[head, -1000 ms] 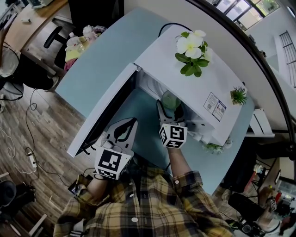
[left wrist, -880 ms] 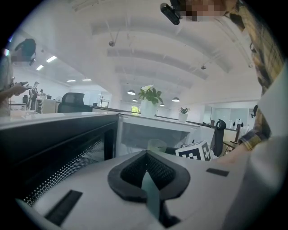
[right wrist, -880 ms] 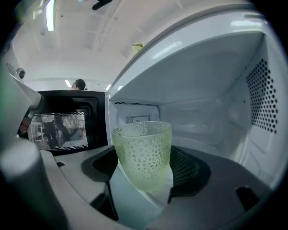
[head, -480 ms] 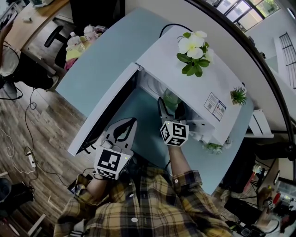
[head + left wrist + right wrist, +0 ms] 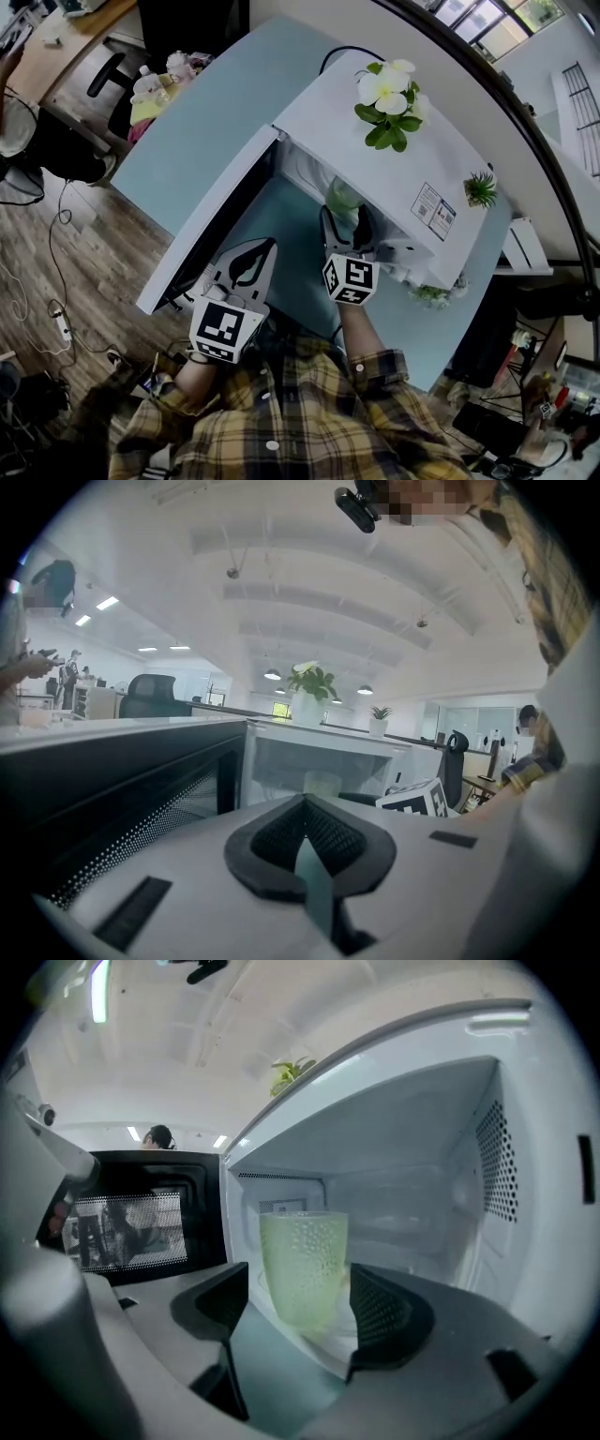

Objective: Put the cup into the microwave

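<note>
A pale green, bumpy translucent cup [image 5: 303,1269] stands upright just inside the open white microwave [image 5: 412,159], near the front of its cavity. My right gripper [image 5: 300,1312] is open, with one jaw on each side of the cup and a gap at both sides. From the head view the cup [image 5: 343,199] shows beyond the right gripper [image 5: 343,228] at the cavity mouth. My left gripper [image 5: 251,265] hangs back by the open door, shut on nothing. The left gripper view shows its pads [image 5: 281,841] pressed together, with the cup [image 5: 322,784] far off.
The microwave door [image 5: 211,225] swings wide open to the left, its dark window [image 5: 131,1232] beside my right jaw. A flower pot [image 5: 389,94] and a small plant [image 5: 482,192] stand on the microwave. The blue table [image 5: 216,103] ends above a wooden floor at left.
The right gripper has drawn back a little toward me while the cup stays in place. The left gripper has not moved.
</note>
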Demonstrator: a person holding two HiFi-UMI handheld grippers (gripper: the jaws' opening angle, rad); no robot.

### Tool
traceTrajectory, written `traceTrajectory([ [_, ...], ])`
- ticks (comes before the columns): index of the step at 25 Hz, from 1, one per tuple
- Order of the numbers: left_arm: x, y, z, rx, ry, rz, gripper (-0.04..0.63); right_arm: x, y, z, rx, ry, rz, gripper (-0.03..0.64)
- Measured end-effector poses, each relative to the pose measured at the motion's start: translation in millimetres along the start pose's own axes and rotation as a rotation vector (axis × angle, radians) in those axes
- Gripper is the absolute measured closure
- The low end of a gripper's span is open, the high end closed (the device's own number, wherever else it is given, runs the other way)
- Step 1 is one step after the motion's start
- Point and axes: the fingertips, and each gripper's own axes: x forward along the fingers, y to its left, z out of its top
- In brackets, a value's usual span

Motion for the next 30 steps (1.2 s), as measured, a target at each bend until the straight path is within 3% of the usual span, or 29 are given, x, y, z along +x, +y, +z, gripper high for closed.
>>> traceTrajectory([
  [5, -1, -2, 0, 0.002, -0.001, -0.004, 0.603, -6, -1, -3, -0.039, 0.004, -0.028, 0.397],
  [17, -7, 1, -1, 0.0, -0.005, 0.008, 0.603, 4, -8, -3, -0.036, 0.029, -0.063, 0.466],
  [20, -9, 1, -1, 0.001, -0.007, 0.012, 0.603, 5, -9, -3, -0.043, 0.031, -0.068, 0.545],
  [23, -10, 1, -1, 0.001, -0.01, 0.015, 0.603, 5, -9, -2, -0.046, 0.029, -0.069, 0.569],
  [30, -14, 0, -1, 0.004, -0.017, 0.016, 0.603, 1, -9, 0, -0.052, 0.024, -0.068, 0.597],
])
